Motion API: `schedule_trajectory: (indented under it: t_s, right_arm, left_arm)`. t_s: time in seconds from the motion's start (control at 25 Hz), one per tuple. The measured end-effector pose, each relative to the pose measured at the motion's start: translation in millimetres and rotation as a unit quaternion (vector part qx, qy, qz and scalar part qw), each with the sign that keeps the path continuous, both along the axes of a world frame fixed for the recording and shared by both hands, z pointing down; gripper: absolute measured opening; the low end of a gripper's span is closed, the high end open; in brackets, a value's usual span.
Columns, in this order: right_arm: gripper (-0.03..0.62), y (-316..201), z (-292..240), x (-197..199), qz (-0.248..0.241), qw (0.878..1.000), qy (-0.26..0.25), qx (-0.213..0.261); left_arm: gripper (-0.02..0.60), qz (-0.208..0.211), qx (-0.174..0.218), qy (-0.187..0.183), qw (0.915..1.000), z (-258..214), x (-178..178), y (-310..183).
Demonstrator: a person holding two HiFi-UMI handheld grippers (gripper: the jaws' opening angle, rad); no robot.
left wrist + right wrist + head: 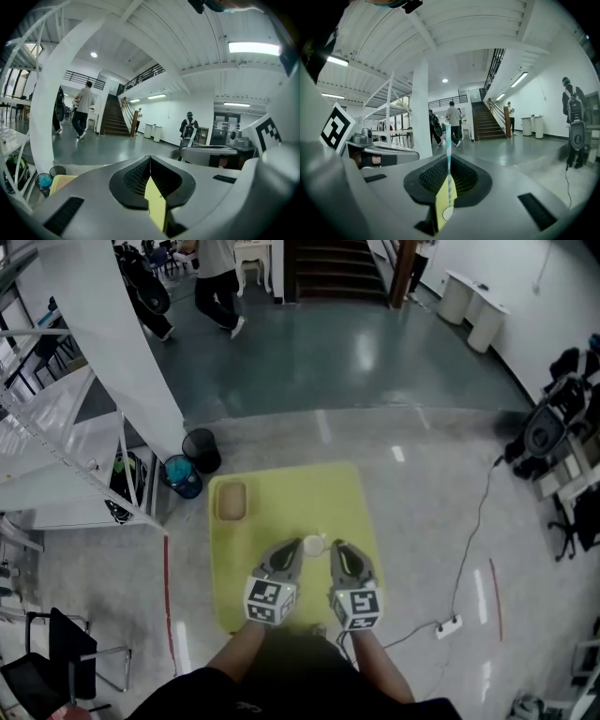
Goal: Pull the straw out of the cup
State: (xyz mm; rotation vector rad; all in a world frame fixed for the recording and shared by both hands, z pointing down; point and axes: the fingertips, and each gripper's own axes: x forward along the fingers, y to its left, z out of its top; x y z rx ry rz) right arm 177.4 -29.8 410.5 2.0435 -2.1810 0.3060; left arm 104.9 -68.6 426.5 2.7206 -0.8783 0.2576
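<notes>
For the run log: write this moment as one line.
right gripper: shut on striped straw | left gripper: shut, empty | white cup: on yellow table

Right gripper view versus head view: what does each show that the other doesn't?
Only the right gripper view shows the striped straw standing upright, pinched by the right gripper. Only the head view shows the tan dish on the table's far left corner and the two round bins on the floor beside it. Both show the yellow table and the white cup.
</notes>
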Motion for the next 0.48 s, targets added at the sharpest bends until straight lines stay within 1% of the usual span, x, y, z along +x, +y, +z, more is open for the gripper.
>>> schedule_trajectory:
  t_s: [0.16,0.48]
  right_arm:
    - [0.032,8.2,-0.2,4.6,0.004,1.0,0.002,0.003]
    - [0.032,9.4,-6.0,11.0,0.016,1.0,0.0,0.007]
  left_arm:
    - [0.044,-0.002,-0.003,0.0,1.0,1.4,1.6,7.1]
    - [0.044,0.004,0.005,0.002,1.0,0.6,5.7,9.2]
